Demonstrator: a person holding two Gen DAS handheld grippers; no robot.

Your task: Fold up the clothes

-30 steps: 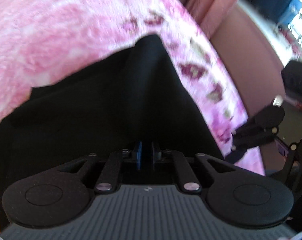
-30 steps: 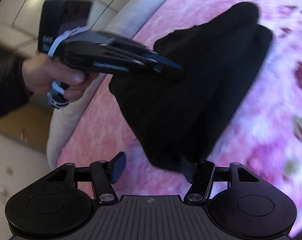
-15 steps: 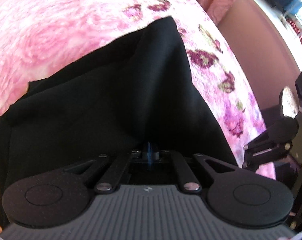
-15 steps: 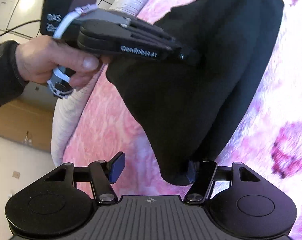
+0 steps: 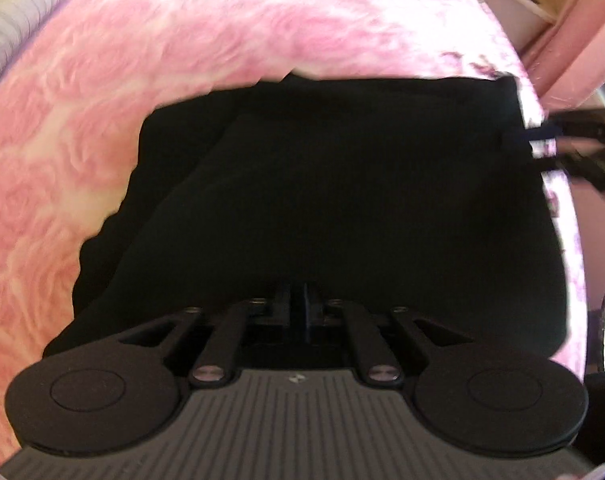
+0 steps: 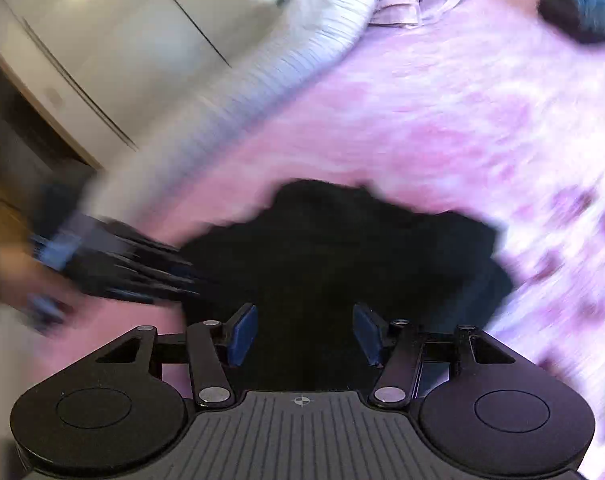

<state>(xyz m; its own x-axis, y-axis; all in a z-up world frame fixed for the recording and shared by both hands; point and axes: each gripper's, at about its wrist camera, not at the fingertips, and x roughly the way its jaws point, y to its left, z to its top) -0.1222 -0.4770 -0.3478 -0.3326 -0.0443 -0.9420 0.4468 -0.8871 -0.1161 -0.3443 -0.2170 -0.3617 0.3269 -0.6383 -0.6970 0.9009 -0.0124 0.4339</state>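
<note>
Left gripper (image 5: 298, 306) clenched on black garment (image 5: 342, 200) edge, anchoring fold over pink floral blanket (image 5: 182, 60). Right gripper (image 6: 304, 334) closing, jaws astride cloth, pads not pressing.

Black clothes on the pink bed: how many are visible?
1: the black cloth garment lies on the pink floral blanket. A blurred dark thing at the far edge may be another.

The black garment (image 5: 342, 200) now lies flatter (seemingly); right gripper (image 6: 304, 334) narrowing.
</note>
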